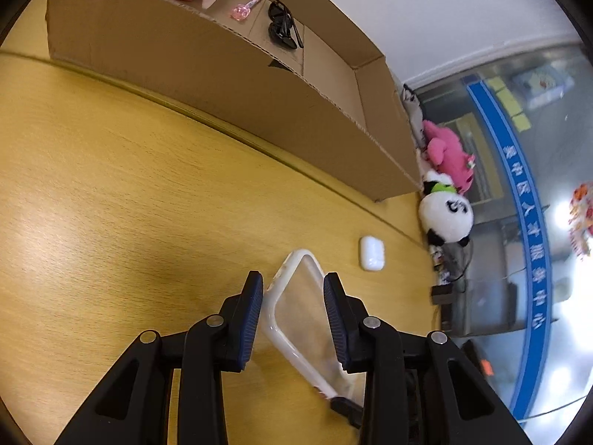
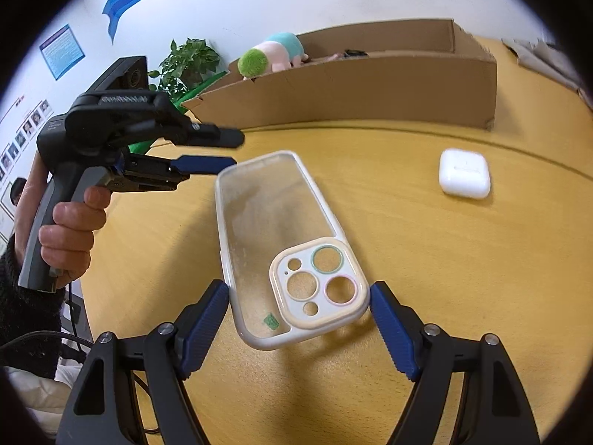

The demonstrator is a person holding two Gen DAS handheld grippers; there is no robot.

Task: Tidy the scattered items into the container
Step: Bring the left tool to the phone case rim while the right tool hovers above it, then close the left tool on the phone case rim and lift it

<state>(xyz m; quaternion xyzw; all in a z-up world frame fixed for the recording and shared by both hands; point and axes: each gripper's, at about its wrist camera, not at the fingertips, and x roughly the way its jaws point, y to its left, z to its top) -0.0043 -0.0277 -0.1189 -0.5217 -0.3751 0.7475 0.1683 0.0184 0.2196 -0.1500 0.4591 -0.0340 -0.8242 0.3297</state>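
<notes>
Blue ribbed pads of the right gripper (image 2: 298,302) fill the bottom of the right wrist view, spread wide, one on each side of the camera-cutout end of a clear phone case (image 2: 281,244). The left pad sits just beside the case's edge and the right pad just beside its corner; whether either truly touches the rim I cannot tell. Lying flat on the yellow wooden table (image 2: 426,296), the case has its long axis running away from this gripper toward the cardboard box (image 2: 352,89), leaning slightly left, with the lens cutouts at the near end and the plain end pointing to the box.

From the left side the left gripper (image 2: 228,148) reaches in level over the table, held by a bare hand (image 2: 70,233) wrapped round its grey grip, with a dark sleeve at the wrist. Its fingers stand moderately apart, one above the other in this view, their tips just at the case's far corner. In the left wrist view the same gripper (image 1: 292,285) shows its two blue pads either side of the case (image 1: 300,307), which crosses the gap at a slant; contact is unclear.

A white earbud case (image 2: 465,178) rests on the table to the right, apart from the phone case. Inside the box lie a plush toy (image 2: 274,55) with green hair, black sunglasses (image 1: 283,26) and a small pink trinket (image 1: 244,9). A panda plush (image 1: 446,215) sits beyond the table's edge.
</notes>
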